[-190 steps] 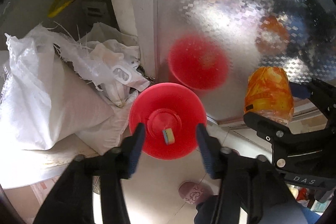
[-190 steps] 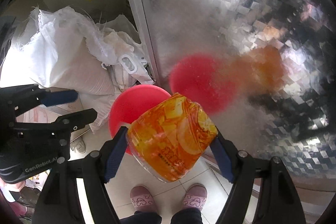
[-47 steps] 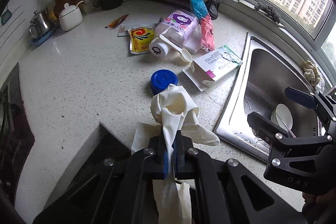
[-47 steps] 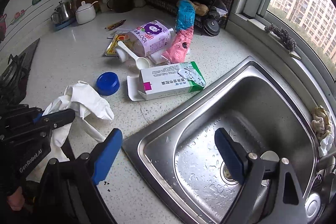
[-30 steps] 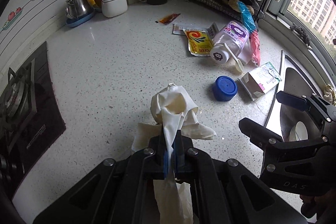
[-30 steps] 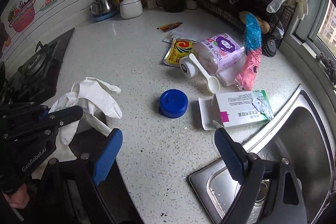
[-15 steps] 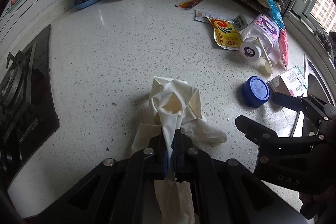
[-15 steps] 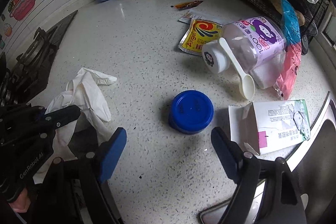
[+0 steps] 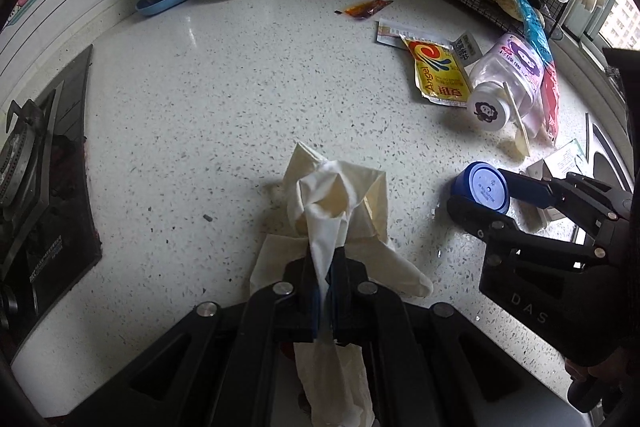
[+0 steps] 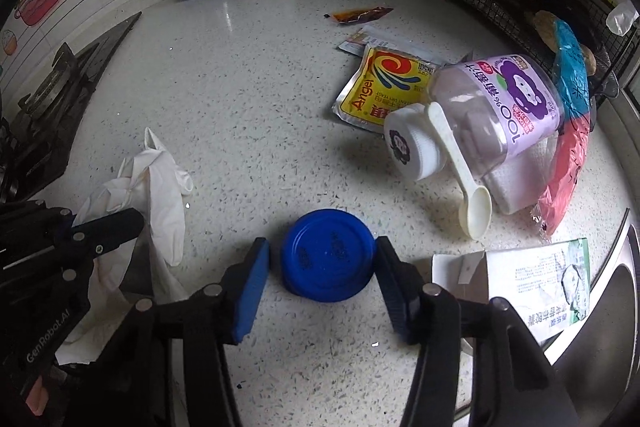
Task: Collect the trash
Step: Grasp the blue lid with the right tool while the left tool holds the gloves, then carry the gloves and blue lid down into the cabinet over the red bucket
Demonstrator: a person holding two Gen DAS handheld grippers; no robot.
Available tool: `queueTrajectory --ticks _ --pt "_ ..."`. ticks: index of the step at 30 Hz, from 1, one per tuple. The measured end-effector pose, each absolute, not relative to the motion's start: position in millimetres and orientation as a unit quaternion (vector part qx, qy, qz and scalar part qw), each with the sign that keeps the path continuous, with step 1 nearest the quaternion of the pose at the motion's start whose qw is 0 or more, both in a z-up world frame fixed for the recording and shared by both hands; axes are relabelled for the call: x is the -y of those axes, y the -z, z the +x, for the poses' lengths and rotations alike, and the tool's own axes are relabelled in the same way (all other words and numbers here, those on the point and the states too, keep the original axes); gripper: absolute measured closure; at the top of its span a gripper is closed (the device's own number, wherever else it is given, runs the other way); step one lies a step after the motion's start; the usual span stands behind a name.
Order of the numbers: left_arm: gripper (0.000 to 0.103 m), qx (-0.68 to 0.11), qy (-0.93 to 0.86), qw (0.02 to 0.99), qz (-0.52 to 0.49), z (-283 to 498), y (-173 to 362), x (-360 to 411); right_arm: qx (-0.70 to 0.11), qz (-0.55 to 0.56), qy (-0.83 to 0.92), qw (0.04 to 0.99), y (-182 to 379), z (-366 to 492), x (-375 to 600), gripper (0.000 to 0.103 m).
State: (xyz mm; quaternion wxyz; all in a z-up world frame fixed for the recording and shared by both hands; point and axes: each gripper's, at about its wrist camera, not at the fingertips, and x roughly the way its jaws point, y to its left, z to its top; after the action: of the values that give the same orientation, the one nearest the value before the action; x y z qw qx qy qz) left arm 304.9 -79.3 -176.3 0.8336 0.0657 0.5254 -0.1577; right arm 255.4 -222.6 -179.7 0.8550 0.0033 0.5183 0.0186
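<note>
White speckled surface (image 10: 248,87) holds the trash. The left gripper (image 9: 326,283) has its fingers clamped on a white glove (image 9: 336,195). The right gripper (image 10: 320,267) has been closing, its fingers apart around a blue lid (image 10: 328,259), the right one touching.

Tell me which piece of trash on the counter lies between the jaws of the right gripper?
The round blue lid. It sits flat between the right gripper jaws; the bottle, spoon, packets and carton lie farther away.
</note>
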Motion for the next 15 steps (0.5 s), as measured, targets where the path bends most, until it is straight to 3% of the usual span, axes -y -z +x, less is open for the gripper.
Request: queueTrajectory --ticks 15 --pt "0.100 -0.491 0.180 0.851 0.058 243.2 141.8 29.8 -0.496 -0.012 -0.026 0.868 137.3 199.5 173.3 0.060"
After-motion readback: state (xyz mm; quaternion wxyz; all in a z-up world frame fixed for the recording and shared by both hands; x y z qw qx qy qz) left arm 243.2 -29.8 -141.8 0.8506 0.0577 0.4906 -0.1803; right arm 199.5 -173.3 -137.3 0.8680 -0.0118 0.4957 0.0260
